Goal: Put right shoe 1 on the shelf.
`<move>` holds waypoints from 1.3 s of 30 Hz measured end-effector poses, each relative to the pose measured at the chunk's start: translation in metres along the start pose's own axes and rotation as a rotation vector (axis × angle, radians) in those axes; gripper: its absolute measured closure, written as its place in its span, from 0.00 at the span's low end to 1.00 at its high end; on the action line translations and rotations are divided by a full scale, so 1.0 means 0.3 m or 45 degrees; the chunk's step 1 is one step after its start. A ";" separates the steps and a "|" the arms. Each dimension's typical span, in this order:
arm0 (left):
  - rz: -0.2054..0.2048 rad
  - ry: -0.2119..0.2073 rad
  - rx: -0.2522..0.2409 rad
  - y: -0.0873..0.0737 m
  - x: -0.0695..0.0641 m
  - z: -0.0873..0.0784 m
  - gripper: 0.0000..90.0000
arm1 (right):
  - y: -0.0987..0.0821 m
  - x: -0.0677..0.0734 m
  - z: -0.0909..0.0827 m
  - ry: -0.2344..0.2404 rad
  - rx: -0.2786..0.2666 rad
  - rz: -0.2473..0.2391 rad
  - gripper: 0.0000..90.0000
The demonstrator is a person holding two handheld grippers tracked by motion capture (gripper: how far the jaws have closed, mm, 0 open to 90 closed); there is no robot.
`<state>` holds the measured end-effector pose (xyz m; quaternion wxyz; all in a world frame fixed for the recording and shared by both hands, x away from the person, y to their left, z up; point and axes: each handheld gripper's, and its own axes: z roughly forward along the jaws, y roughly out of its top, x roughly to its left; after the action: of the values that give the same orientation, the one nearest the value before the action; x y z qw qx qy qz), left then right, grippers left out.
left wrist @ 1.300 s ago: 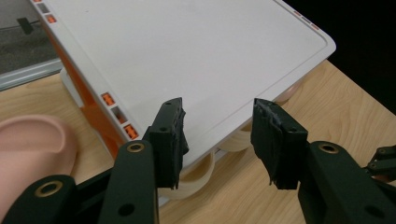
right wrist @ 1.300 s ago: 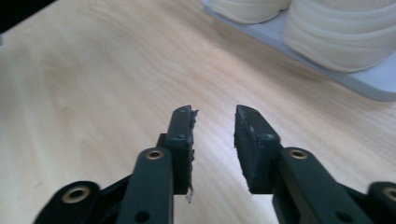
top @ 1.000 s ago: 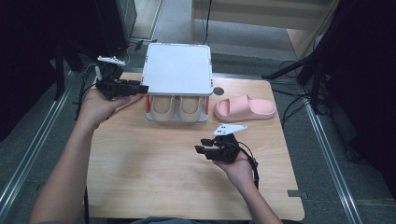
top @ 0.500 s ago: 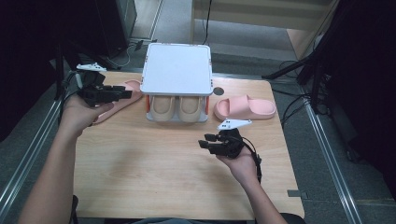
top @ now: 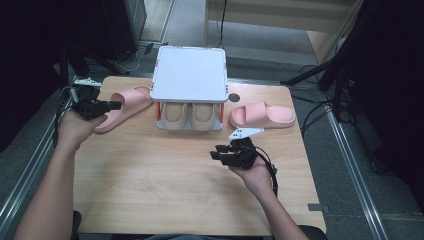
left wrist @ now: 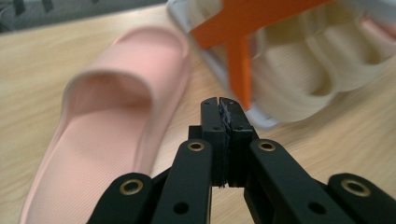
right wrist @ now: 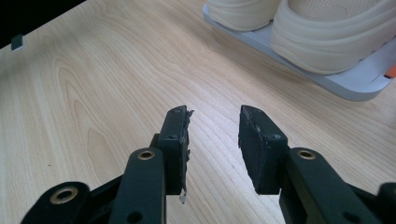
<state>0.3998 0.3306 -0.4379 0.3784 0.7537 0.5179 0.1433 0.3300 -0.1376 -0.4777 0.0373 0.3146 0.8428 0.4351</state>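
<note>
One pink slipper (top: pixel 122 106) lies on the bench (top: pixel 150 190) just left of the white shoe rack (top: pixel 190 75), and we take it as the thing in hand. It is a soft, open-toed slide with a broad strap and a finely ribbed footbed, its toe end pointing toward the rack and its heel toward the bench's left edge. In the left gripper view the slipper (left wrist: pixel 107 135) runs up the left side, its edge just beside the rack's base.

Our left gripper (top: pixel 102 106) hangs at the slipper's heel end; its jaws have just been closing and now meet with nothing between them, the tips (left wrist: pixel 223 109) over bare wood beside the slipper.

Under the rack's white top sit two cream shoes (top: pixel 192 115), side by side. A second pink slipper (top: pixel 262 115) lies to the rack's right.

Our right gripper (top: pixel 220 154) is held over open bench in front of the rack, well apart from both slippers. Its jaws have just been closing a little yet stand apart, empty (right wrist: pixel 215 130).
</note>
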 end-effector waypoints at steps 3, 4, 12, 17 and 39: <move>-0.022 0.009 0.019 -0.011 0.033 0.034 1.00 | -0.006 0.000 -0.001 -0.006 0.009 0.002 0.71; -0.032 0.009 0.023 -0.013 0.043 0.047 1.00 | -0.009 -0.001 -0.002 -0.008 0.007 -0.001 0.71; -0.092 0.027 0.028 -0.015 0.098 0.125 1.00 | -0.039 0.003 -0.038 -0.057 -0.003 0.012 0.71; -0.151 0.053 0.071 -0.036 0.158 0.152 1.00 | -0.060 0.008 -0.065 -0.085 -0.017 0.027 0.71; -0.186 0.050 0.122 -0.051 0.145 0.232 1.00 | -0.083 0.011 -0.083 -0.119 0.000 0.034 0.72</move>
<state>0.4503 0.3426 -0.5033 0.3409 0.7282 0.5852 0.1052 0.3066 -0.1638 -0.4805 0.0708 0.3456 0.8360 0.4203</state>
